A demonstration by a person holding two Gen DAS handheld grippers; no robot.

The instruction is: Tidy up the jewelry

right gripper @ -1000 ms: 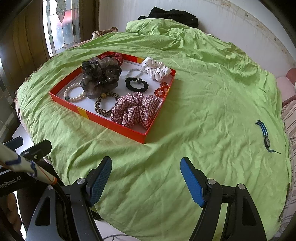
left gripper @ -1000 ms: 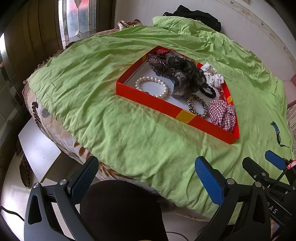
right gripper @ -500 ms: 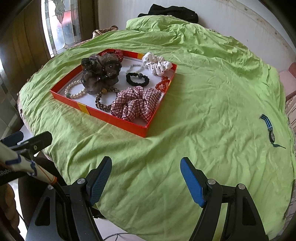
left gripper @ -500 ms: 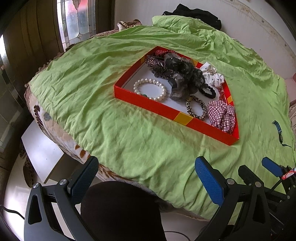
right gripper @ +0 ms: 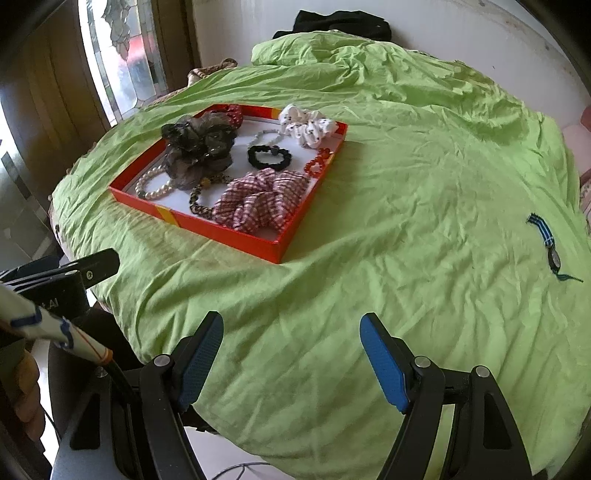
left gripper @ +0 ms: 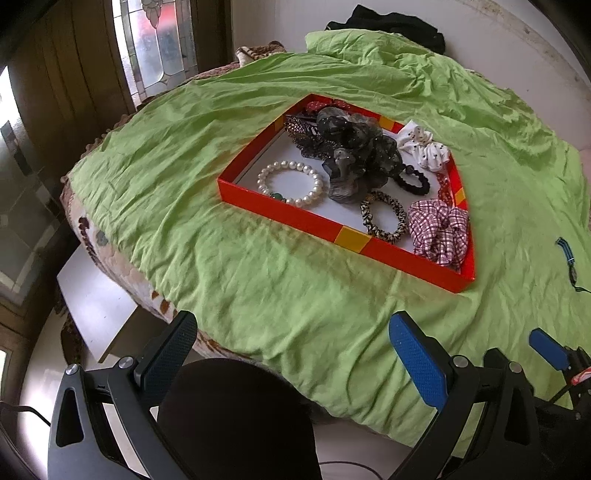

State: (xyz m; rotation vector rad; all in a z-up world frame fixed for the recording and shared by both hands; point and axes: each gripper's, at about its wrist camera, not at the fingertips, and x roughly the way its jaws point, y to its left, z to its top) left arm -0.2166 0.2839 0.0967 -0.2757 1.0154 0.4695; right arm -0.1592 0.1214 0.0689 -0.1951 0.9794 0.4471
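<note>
A red tray (left gripper: 280, 212) (right gripper: 236, 236) lies on a green bedsheet (left gripper: 295, 295) (right gripper: 406, 221). It holds a pearl bracelet (left gripper: 290, 182) (right gripper: 153, 188), a grey organza scrunchie (left gripper: 354, 155) (right gripper: 199, 147), a plaid scrunchie (left gripper: 437, 229) (right gripper: 262, 201), a leopard hair tie (left gripper: 384, 218), a black hair tie (right gripper: 269, 157), a white dotted scrunchie (left gripper: 424, 147) (right gripper: 306, 125) and red beads (right gripper: 319, 162). A blue striped watch (left gripper: 569, 254) (right gripper: 546, 243) lies alone on the sheet at the right. My left gripper (left gripper: 291, 354) and right gripper (right gripper: 291, 354) are open and empty, near the bed's front edge.
A stained-glass window (left gripper: 147, 48) and wooden frame stand at the far left. Black clothing (left gripper: 388, 26) lies at the bed's far end by the white wall. A white box (left gripper: 96, 302) sits on the floor left of the bed. The person's dark knee (left gripper: 236, 421) is below.
Both grippers have shifted a little, so the tray and the bed sit slightly differently in both views. Both stay open and empty.
</note>
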